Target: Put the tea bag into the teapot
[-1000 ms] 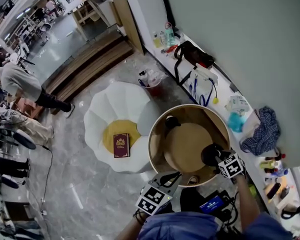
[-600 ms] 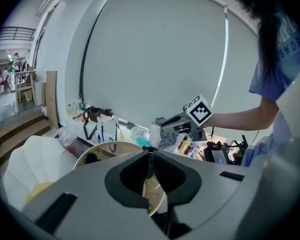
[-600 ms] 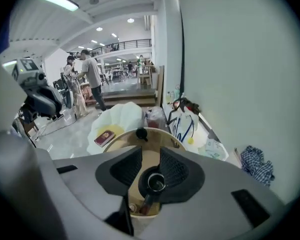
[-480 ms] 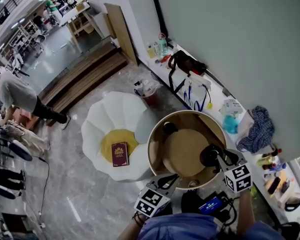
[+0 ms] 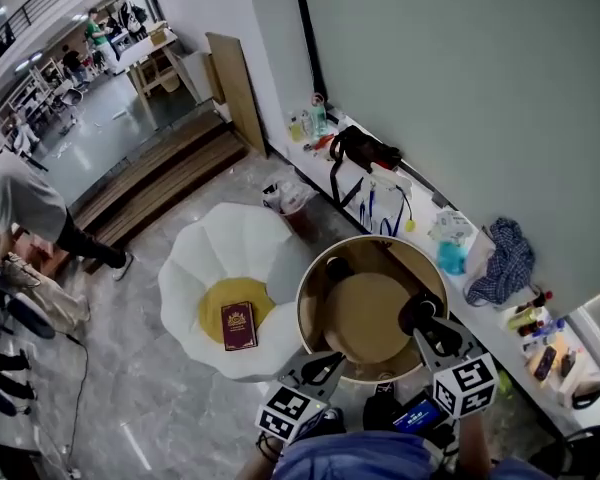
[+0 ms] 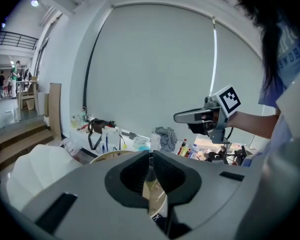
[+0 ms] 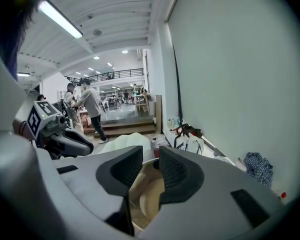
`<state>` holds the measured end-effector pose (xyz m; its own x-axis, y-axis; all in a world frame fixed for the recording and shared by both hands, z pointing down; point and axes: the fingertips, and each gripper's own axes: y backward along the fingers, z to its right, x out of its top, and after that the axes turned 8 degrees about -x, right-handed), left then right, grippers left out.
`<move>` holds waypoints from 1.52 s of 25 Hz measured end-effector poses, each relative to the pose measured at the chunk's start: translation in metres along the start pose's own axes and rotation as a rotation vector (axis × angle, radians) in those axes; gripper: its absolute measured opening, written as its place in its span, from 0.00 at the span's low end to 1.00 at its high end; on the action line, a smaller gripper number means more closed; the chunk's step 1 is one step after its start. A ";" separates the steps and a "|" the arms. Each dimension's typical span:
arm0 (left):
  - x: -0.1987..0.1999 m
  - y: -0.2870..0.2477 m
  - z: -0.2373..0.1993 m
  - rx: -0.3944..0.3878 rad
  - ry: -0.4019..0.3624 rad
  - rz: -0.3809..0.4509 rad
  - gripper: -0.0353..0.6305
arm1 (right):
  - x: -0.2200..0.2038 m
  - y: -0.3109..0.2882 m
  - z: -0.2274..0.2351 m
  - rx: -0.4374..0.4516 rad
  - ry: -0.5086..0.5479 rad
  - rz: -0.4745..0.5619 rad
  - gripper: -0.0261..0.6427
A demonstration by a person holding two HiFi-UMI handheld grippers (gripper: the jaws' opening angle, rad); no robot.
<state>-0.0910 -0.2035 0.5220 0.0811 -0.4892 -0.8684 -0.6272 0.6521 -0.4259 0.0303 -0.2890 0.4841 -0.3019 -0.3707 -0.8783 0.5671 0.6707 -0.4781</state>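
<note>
A round wooden table (image 5: 310, 290) with a raised rim stands below me. Two dark vessels sit on it, one at the far left (image 5: 337, 268) and one at the right (image 5: 418, 311); I cannot tell which is the teapot. I cannot make out a tea bag. My right gripper (image 5: 432, 330) hangs just behind the right vessel. Its jaws are closing, with a clear gap and nothing between them (image 7: 151, 170). My left gripper (image 5: 325, 366) hovers over the near rim. Its tips nearly touch (image 6: 150, 160) and I see nothing in them.
A white petal-shaped seat (image 5: 230, 268) with a yellow cushion and a dark red book (image 5: 238, 325) stands left of the table. A long ledge (image 5: 420, 203) along the wall holds bags, bottles and a blue cloth (image 5: 505, 258). People stand far off at the left.
My right gripper has drawn back from the right dark vessel toward me. The left gripper has slid slightly back and left. The whole view has tilted a little.
</note>
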 end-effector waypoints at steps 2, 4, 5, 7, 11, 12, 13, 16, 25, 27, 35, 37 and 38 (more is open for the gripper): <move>0.000 0.015 -0.001 -0.001 -0.015 0.020 0.08 | 0.000 0.006 -0.022 0.000 -0.017 0.009 0.20; -0.002 0.026 0.000 -0.009 -0.032 0.039 0.08 | -0.003 0.014 -0.042 -0.006 -0.034 0.021 0.19; -0.005 0.032 0.002 -0.016 -0.041 0.046 0.08 | -0.004 0.019 -0.051 -0.011 -0.045 0.029 0.19; -0.011 0.046 0.008 -0.039 -0.054 0.050 0.08 | -0.007 0.029 -0.071 -0.024 -0.069 0.044 0.18; -0.027 0.069 0.030 -0.115 -0.085 0.041 0.08 | -0.018 0.055 -0.104 -0.075 -0.109 0.061 0.16; -0.032 0.074 0.036 -0.135 -0.092 0.039 0.08 | -0.023 0.062 -0.111 -0.090 -0.115 0.061 0.16; -0.036 0.077 0.040 -0.151 -0.097 0.037 0.08 | -0.027 0.068 -0.117 -0.103 -0.120 0.059 0.15; -0.045 0.082 0.051 -0.193 -0.104 0.030 0.08 | -0.039 0.083 -0.133 -0.129 -0.133 0.042 0.14; -0.053 0.074 0.098 -0.319 -0.127 0.020 0.08 | -0.065 0.127 -0.144 -0.199 -0.160 -0.001 0.13; -0.053 0.072 0.107 -0.328 -0.125 0.017 0.08 | -0.068 0.134 -0.142 -0.203 -0.163 -0.007 0.13; -0.047 0.056 0.146 -0.320 -0.136 0.024 0.08 | -0.078 0.177 -0.127 -0.203 -0.156 0.006 0.13; -0.048 0.052 0.164 -0.318 -0.136 0.029 0.08 | -0.088 0.192 -0.122 -0.200 -0.159 0.006 0.13; -0.050 0.050 0.173 -0.316 -0.135 0.028 0.08 | -0.093 0.200 -0.119 -0.198 -0.160 0.005 0.13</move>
<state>0.0080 -0.0461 0.5001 0.1486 -0.3786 -0.9135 -0.8381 0.4421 -0.3195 0.0806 -0.0437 0.4690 -0.1652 -0.4532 -0.8760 0.4025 0.7799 -0.4794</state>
